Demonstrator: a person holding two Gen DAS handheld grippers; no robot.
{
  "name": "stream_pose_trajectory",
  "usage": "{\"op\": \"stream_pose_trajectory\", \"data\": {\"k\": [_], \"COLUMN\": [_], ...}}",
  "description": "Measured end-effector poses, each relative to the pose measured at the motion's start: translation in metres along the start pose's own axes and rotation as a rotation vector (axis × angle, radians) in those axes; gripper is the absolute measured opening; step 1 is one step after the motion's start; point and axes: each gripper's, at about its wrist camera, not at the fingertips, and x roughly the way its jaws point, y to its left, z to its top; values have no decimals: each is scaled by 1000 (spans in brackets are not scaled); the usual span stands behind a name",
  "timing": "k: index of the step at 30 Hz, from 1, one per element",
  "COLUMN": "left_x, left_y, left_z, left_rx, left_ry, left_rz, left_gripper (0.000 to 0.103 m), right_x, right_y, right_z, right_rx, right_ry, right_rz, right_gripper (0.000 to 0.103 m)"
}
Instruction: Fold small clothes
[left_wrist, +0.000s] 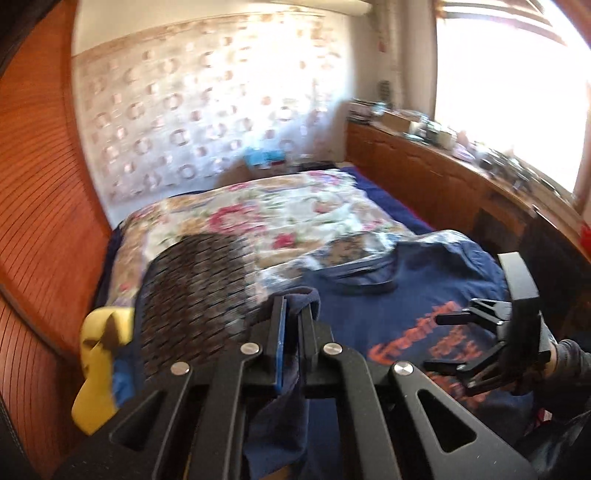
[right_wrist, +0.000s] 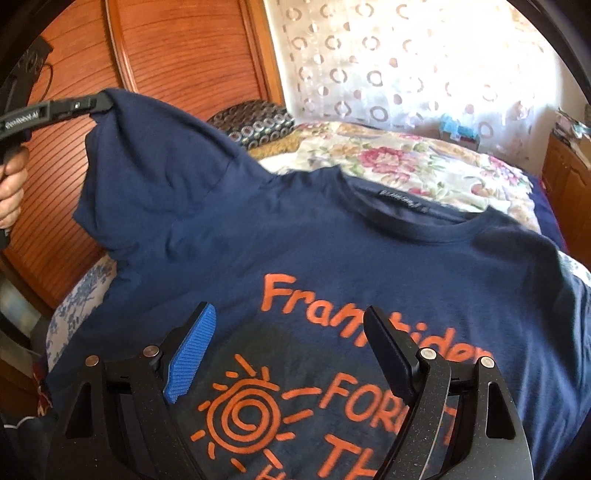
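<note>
The bed (right_wrist: 406, 162), covered by a floral quilt (left_wrist: 280, 214), carries the work. The navy T-shirt (right_wrist: 332, 258) lies print-up across the bed's near edge, collar toward the far end. The left gripper (left_wrist: 291, 314) is clenched on the shirt's sleeve (right_wrist: 147, 155), raised off the bed, probably to fold it inward. The right gripper (right_wrist: 291, 354) hovers above the orange print (right_wrist: 332, 369), fingers spread, grasping nothing.
</note>
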Motion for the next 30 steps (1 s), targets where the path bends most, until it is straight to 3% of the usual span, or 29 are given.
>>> {"op": "stream_pose_trajectory", "data": {"k": [6, 11, 19, 25, 30], "left_x": [26, 31, 41, 52, 60], "left_y": [-30, -33, -20, -14, -17], "left_z": [10, -2, -61, -120, -147], "left_rx": [51, 51, -23, -81, -81], "left_ry": [60, 95, 155, 212, 232], "left_rz": [-19, -26, -10, 4, 24], "left_gripper": [26, 37, 43, 43, 44], "right_x": [-19, -23, -14, 3, 19], "right_y": [-17, -28, -23, -6, 8], "right_z": [-5, -13, -13, -1, 21], "right_rx": [47, 65, 61, 30, 9], "right_ry": [-23, -14, 9, 31, 34], "right_rz": [-31, -55, -34, 15, 49], "right_gripper": [84, 84, 83, 68, 57]}}
